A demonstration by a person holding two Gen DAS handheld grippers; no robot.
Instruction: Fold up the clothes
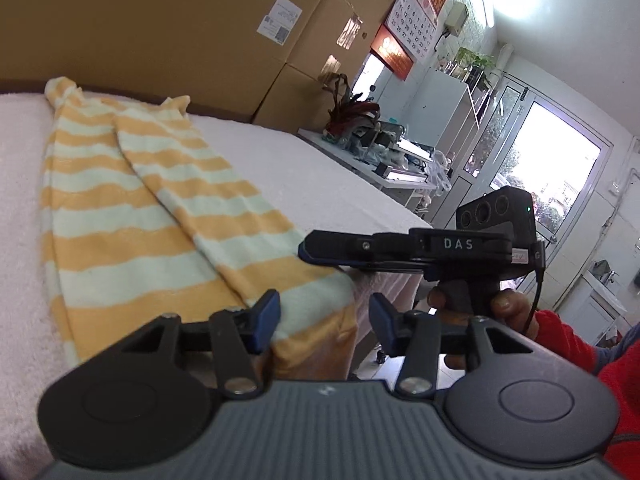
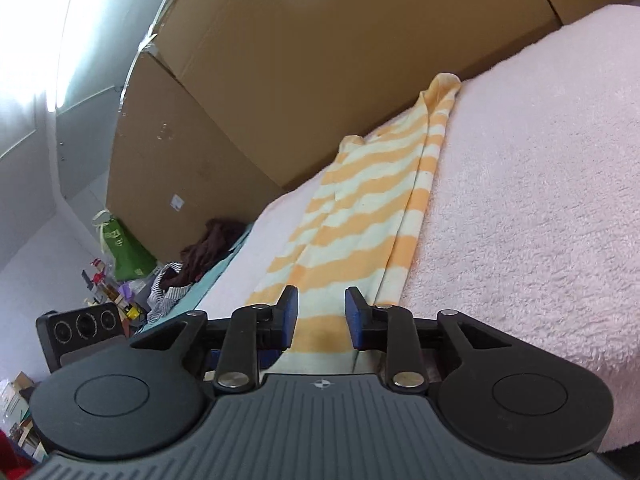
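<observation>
Covering the tabletop [image 2: 540,200] is a fluffy pale pink blanket, and on it lies a striped garment [image 1: 132,216] in orange and pale cream bands, laid lengthwise with one long side folded over the middle. Its near hem hangs over the tabletop's front edge. Behind the tabletop stand large cardboard boxes [image 1: 192,20], stacked against the wall; one carries a white label. Further off, the left wrist view shows a wall calendar [image 1: 416,16], a potted plant [image 1: 352,108] on a cluttered white desk, and a bright glass door [image 1: 552,168]. The right wrist view shows a green bag [image 2: 128,252] on the floor side and a heap of dark and striped clothes [image 2: 192,264] at the far end of the tabletop; what the bag holds cannot be made out.

The left claw [image 1: 324,322] stands with its blue pads apart at the garment's hanging hem, nothing pressed between them. The right claw [image 2: 322,318] also stands apart, its pads either side of the hem without gripping it. In the left wrist view the right claw appears side-on, held by a hand [image 1: 508,308] with a red sleeve [image 1: 580,356]. The garment's far end bunches at the boxes, and its exact type is hard to tell.
</observation>
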